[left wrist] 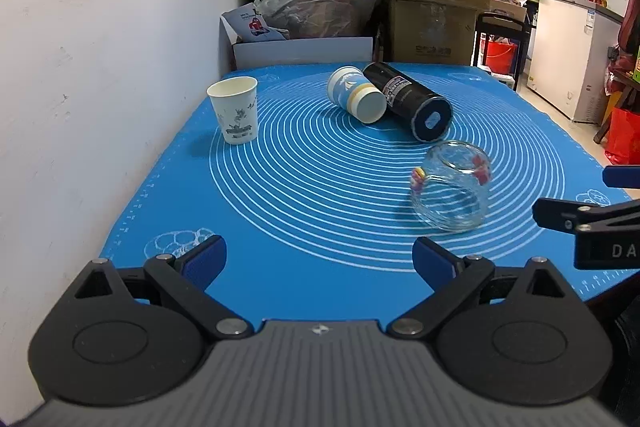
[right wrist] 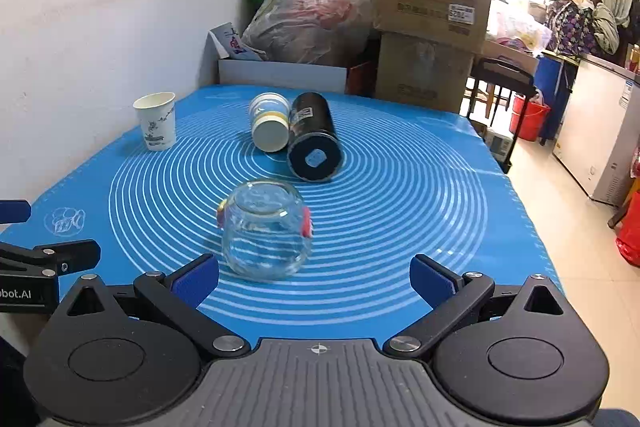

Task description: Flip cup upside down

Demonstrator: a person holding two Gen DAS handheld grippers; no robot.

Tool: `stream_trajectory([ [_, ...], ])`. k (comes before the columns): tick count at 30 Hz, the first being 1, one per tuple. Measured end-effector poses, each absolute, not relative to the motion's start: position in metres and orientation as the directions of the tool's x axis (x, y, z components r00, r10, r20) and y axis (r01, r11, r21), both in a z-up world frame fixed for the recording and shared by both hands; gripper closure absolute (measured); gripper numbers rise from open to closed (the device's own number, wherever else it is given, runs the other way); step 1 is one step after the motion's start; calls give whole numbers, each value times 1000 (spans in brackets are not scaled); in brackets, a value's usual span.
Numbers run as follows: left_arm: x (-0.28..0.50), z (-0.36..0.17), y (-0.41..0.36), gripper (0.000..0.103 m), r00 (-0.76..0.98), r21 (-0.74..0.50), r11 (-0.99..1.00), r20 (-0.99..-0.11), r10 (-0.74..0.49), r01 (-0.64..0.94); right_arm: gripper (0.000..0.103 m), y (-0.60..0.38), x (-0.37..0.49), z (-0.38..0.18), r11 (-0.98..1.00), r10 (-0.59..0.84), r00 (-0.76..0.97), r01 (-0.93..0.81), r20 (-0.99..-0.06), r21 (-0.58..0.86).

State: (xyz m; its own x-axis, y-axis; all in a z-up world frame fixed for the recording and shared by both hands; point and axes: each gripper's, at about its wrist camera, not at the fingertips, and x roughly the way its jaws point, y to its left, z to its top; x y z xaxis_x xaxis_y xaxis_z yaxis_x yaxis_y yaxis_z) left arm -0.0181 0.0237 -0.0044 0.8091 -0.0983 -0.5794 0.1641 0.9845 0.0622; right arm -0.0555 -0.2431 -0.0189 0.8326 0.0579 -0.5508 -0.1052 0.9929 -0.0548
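— So, what are your fingers doing?

— Both pairs are spreading wide and holding nothing. My left gripper is hovering over the near edge of the blue mat; my right gripper is facing the glass cup, which is sitting mouth-down just beyond my left pad, apart from it.

— And the room around it?

— Behind it, a paper cup and a black canister are lying side by side, touching. A white cup is standing upright near the wall. Open mat is stretching to the bench's right edge.
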Motion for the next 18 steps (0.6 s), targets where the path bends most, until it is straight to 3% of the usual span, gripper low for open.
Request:
stream_trajectory([
  [18, -50, 6, 9, 4, 800, 71, 978, -588, -118, 196, 0, -261, -101, -15, 994, 88, 812, -111, -578, -4],
])
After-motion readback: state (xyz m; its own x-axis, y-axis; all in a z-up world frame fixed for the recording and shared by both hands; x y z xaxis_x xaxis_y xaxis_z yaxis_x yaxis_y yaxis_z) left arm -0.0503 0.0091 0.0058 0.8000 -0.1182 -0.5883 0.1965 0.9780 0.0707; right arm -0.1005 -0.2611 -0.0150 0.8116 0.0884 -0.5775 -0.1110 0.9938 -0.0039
